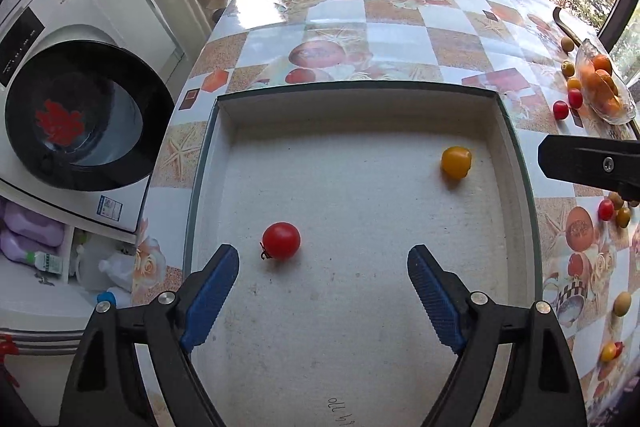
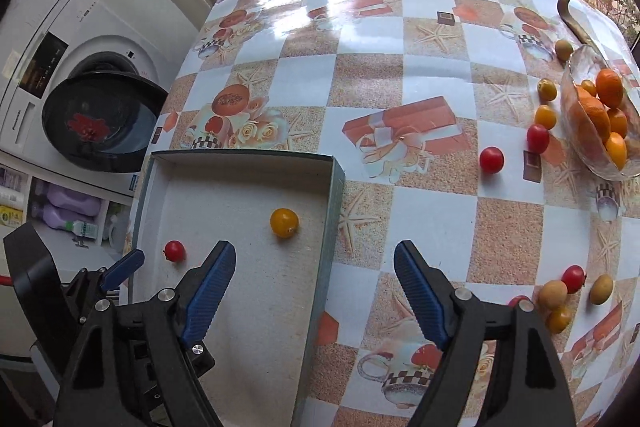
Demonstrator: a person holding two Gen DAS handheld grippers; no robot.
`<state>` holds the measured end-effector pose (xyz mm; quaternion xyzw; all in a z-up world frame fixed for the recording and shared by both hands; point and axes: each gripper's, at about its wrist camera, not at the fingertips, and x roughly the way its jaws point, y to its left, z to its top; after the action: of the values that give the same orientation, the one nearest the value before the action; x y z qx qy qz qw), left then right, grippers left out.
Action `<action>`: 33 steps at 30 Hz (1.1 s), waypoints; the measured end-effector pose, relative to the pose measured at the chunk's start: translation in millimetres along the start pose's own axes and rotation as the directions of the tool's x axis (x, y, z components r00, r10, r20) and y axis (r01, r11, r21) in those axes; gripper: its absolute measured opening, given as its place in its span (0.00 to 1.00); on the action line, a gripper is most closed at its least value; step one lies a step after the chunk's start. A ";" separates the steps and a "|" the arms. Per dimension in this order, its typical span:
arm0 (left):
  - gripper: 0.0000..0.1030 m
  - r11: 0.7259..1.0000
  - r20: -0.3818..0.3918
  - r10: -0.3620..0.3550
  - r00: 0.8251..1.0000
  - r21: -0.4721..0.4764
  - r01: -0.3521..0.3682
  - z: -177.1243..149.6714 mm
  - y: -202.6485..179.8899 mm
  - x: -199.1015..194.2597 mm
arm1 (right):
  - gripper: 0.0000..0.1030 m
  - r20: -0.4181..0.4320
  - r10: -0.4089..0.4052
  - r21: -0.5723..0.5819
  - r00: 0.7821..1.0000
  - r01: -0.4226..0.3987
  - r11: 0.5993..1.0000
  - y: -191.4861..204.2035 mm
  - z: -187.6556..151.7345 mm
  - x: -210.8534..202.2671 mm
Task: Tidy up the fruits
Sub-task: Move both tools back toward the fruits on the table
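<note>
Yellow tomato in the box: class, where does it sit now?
The yellow tomato lies on the box floor near the right wall, far corner, apart from the red tomato.

The table [image 2: 400, 75], covered in a checkered printed cloth, carries a shallow white box [image 2: 336, 171] at its left edge, a glass bowl [image 2: 576, 143] at right, and scattered small fruits [image 2: 491, 159] between them
</note>
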<state>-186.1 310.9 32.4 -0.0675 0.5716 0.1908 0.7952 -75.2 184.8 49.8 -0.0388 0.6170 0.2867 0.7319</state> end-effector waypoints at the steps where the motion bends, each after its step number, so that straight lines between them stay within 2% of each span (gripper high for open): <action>1: 0.85 1.000 0.000 -0.002 1.000 0.011 0.002 0.0 -5.4 -1.7 | 0.82 -0.002 -0.007 0.015 1.000 0.007 1.000 -8.3 -4.7 -3.9; 10: 0.85 0.993 0.020 -0.062 0.998 0.103 0.059 10.0 -62.3 -22.8 | 0.82 -0.023 -0.072 0.144 0.997 0.075 0.987 -82.9 -46.2 -33.4; 17: 0.85 0.974 0.042 -0.138 0.990 0.188 0.127 21.3 -116.1 -40.6 | 0.82 -0.024 -0.135 0.243 0.991 0.137 0.960 -141.9 -70.1 -54.1; 25: 0.85 0.943 0.015 -0.201 0.980 0.275 0.189 18.5 -180.5 -33.2 | 0.82 -0.023 -0.204 0.321 0.979 0.200 0.926 -200.2 -79.5 -63.3; 33: 0.85 0.922 -0.011 -0.225 0.974 0.321 0.216 16.8 -225.2 -14.1 | 0.82 -0.004 -0.212 0.318 0.977 0.202 0.926 -227.9 -67.8 -58.7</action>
<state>-89.4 106.4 26.4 0.0010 0.5735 0.0058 0.8192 -32.7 -54.6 20.4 0.0185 0.6362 0.1059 0.7640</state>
